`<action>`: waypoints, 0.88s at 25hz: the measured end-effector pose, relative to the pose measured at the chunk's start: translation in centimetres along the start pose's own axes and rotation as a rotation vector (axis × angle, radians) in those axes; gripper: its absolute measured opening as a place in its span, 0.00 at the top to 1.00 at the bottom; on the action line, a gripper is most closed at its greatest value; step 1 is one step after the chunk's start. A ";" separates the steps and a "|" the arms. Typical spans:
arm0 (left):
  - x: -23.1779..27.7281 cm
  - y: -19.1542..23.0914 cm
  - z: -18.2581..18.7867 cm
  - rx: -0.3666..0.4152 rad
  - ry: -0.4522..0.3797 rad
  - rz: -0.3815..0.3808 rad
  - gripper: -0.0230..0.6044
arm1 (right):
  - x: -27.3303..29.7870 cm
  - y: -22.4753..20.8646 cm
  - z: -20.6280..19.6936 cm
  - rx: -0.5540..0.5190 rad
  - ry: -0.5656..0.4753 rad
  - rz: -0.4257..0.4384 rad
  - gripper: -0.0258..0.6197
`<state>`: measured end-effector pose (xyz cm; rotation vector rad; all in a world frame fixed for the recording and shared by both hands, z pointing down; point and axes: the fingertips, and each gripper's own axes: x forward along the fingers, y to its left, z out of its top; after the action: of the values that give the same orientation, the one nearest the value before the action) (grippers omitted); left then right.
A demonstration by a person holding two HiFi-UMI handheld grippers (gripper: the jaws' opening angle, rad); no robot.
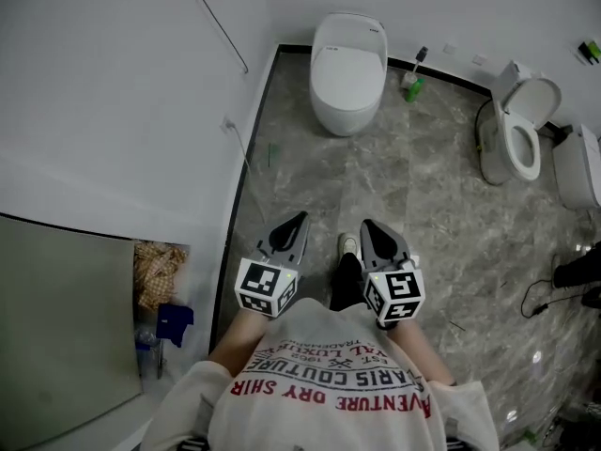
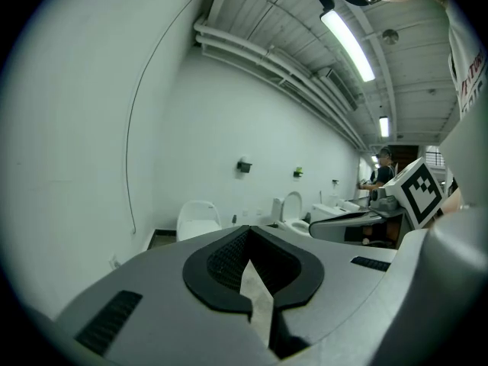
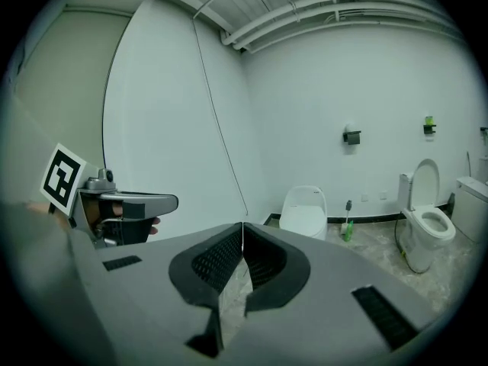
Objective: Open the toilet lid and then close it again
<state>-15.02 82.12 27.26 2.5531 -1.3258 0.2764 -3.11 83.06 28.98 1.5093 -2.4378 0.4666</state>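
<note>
A white toilet [image 1: 347,69] with its lid down stands against the far wall, well ahead of both grippers; it also shows in the left gripper view [image 2: 198,218] and the right gripper view [image 3: 305,212]. My left gripper [image 1: 300,217] and right gripper [image 1: 365,225] are held side by side in front of the person's body, pointing toward it over the grey marble floor. Both are shut with nothing between the jaws, as the left gripper [image 2: 245,228] and right gripper [image 3: 242,224] show in their own views. A second toilet [image 1: 521,130] with its lid raised stands to the right.
A white wall with a thin cable [image 1: 216,22] runs along the left. A green bottle and brush [image 1: 413,83] stand between the toilets. A grey panel [image 1: 66,318], a basket [image 1: 160,271] and a blue object [image 1: 174,322] sit at lower left. Cables [image 1: 540,299] lie on the floor at right.
</note>
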 end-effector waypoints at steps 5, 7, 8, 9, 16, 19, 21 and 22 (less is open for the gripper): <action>9.1 2.4 2.6 -0.014 0.012 0.044 0.95 | 6.9 -7.0 3.6 -0.006 0.023 0.053 0.94; 12.8 3.2 3.8 -0.008 0.013 0.055 0.95 | 9.5 -9.9 5.2 -0.005 0.027 0.070 0.94; 14.6 3.6 4.4 -0.002 0.014 0.061 0.95 | 10.7 -11.3 5.9 0.003 0.028 0.078 0.94; 16.3 4.0 4.8 0.004 0.016 0.068 0.95 | 11.9 -12.5 6.7 0.019 0.028 0.088 0.94; 24.8 6.1 7.3 0.015 0.036 0.077 0.95 | 18.7 -18.9 9.5 0.040 0.042 0.114 0.94; 27.9 7.5 6.6 0.067 0.091 0.064 0.95 | 21.9 -20.7 9.0 0.040 0.076 0.111 0.94; 30.0 8.9 6.6 0.084 0.104 0.048 0.95 | 24.3 -21.8 8.8 0.054 0.096 0.101 0.94; 31.3 9.8 6.7 0.085 0.102 0.038 0.95 | 25.7 -22.3 8.8 0.062 0.103 0.093 0.94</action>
<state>-4.96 50.45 30.94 2.5461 -1.3534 0.4739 5.36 49.20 33.38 1.3634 -2.4417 0.6271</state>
